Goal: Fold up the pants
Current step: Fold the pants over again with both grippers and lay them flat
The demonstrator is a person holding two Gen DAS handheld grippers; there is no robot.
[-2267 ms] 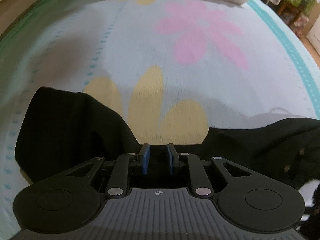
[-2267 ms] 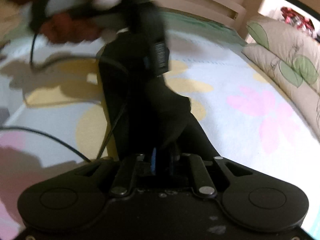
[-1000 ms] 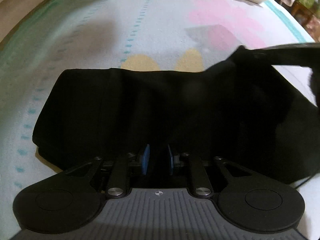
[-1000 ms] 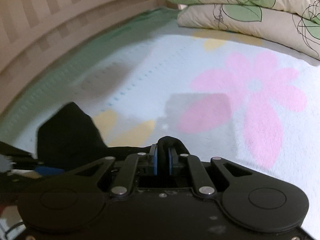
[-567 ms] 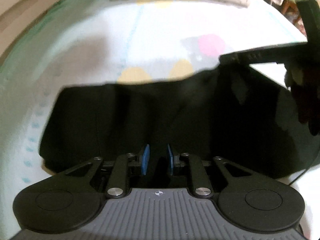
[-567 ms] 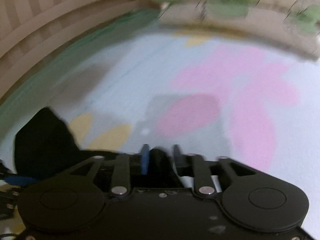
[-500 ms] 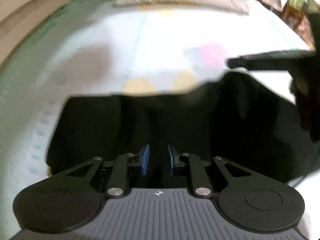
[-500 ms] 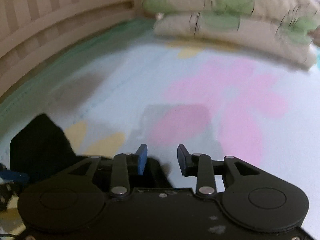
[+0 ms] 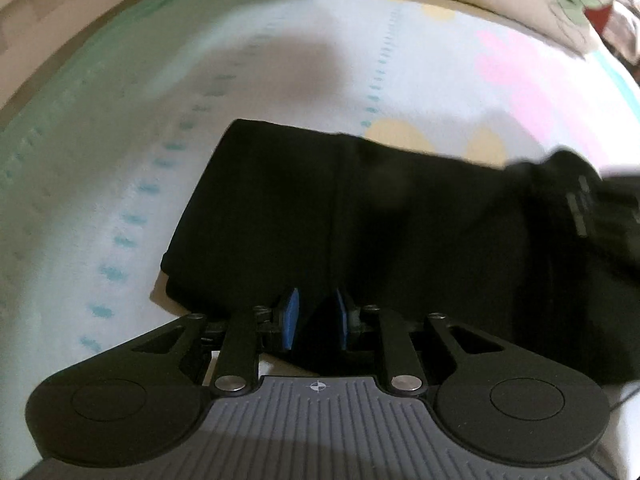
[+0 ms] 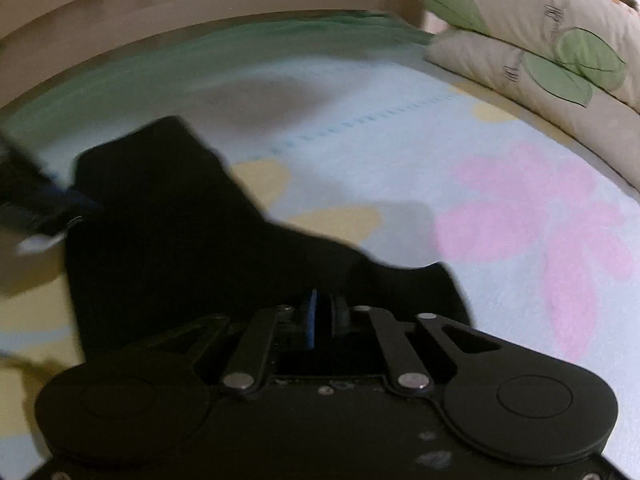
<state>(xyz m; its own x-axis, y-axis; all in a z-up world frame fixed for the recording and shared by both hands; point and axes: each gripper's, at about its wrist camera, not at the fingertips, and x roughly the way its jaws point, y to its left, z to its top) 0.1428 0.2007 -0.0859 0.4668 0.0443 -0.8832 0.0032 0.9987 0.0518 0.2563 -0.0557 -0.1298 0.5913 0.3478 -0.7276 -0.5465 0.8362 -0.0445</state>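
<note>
Black pants half folded on the flowered bed sheet

The pants [image 9: 360,216] lie on the bed sheet [image 9: 280,80], doubled over, with one uneven edge toward the pillows [image 10: 540,52]. The left gripper [image 9: 314,322] has its blue pads a little apart, with dark cloth between them; whether they pinch it I cannot tell. The right gripper [image 10: 322,318] has its pads nearly together on a ridge of cloth, it seems. I think both corners should be held firmly and laid down evenly, so the edges match without wrinkles.
</note>
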